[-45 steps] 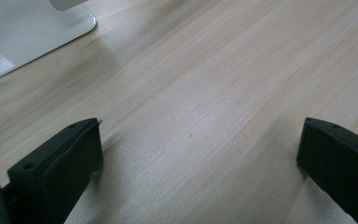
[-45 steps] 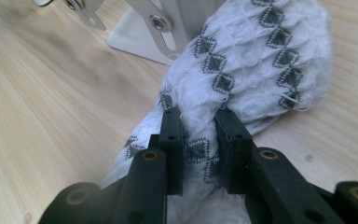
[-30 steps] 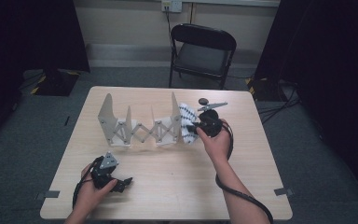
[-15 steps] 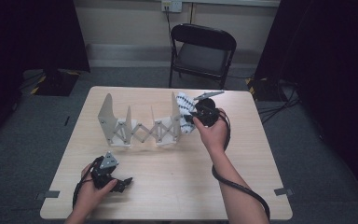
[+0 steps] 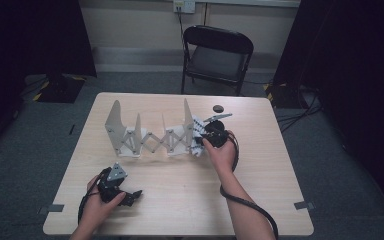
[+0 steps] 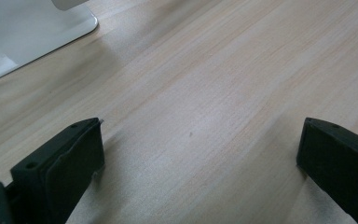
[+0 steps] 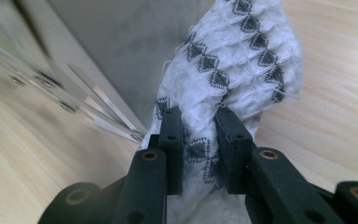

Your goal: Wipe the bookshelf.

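A white cloth [image 7: 233, 60] with small dark diamond marks hangs beside the right end panel of a grey accordion rack [image 5: 150, 135] in the middle of the table. My right gripper [image 7: 199, 140] is shut on the cloth, both pads pressing a fold of it. From above, the right gripper [image 5: 211, 136] sits just right of the rack's end panel, with the cloth [image 5: 196, 135] between them. My left gripper [image 5: 130, 196] rests near the table's front left, jaws open over bare wood [image 6: 191, 93].
A small dark round object [image 5: 218, 108] lies on the table behind the right hand. A black folding chair [image 5: 215, 55] stands beyond the far edge. The rack's white base corner [image 6: 37, 32] shows in the left gripper view.
The right hand rose toward the rack's top edge with the cloth, then came back down beside the end panel. The left hand kept still.
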Action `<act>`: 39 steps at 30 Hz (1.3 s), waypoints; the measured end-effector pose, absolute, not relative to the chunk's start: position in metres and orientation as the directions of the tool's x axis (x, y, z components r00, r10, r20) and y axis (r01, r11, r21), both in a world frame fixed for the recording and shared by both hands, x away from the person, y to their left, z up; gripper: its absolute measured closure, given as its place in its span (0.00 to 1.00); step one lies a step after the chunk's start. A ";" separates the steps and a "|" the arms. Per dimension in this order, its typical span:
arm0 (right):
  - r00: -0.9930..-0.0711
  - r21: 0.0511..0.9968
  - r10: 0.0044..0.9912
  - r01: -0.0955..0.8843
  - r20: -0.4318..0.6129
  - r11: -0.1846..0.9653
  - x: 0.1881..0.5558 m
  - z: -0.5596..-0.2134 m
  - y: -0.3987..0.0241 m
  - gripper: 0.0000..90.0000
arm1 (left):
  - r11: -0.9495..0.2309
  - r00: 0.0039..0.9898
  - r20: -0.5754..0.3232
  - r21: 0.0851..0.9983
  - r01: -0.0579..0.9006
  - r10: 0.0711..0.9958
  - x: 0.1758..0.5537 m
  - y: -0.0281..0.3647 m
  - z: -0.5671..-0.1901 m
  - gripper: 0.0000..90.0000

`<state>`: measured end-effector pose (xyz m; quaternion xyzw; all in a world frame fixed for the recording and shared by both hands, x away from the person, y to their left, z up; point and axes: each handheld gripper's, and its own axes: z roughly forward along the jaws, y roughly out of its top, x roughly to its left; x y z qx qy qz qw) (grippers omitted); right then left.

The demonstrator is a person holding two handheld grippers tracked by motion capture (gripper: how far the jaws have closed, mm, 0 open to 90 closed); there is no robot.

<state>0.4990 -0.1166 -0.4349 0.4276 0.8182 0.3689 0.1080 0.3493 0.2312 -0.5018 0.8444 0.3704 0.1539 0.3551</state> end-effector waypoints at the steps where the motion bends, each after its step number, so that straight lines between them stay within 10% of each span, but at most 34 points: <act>1: -0.610 0.696 0.780 0.621 0.140 0.361 0.500 -0.442 -0.116 0.82 | -0.474 0.678 -0.002 0.714 0.516 0.735 0.349 0.231 -0.502 0.00; 22: -0.610 0.669 0.780 0.638 0.137 0.381 0.496 -0.480 -0.118 0.79 | -0.474 0.678 -0.003 0.713 0.517 0.735 0.349 0.231 -0.502 0.00; 39: -0.622 0.751 0.776 0.560 0.102 0.350 0.491 -0.404 -0.132 0.79 | -0.472 0.675 -0.003 0.713 0.518 0.737 0.349 0.231 -0.502 0.00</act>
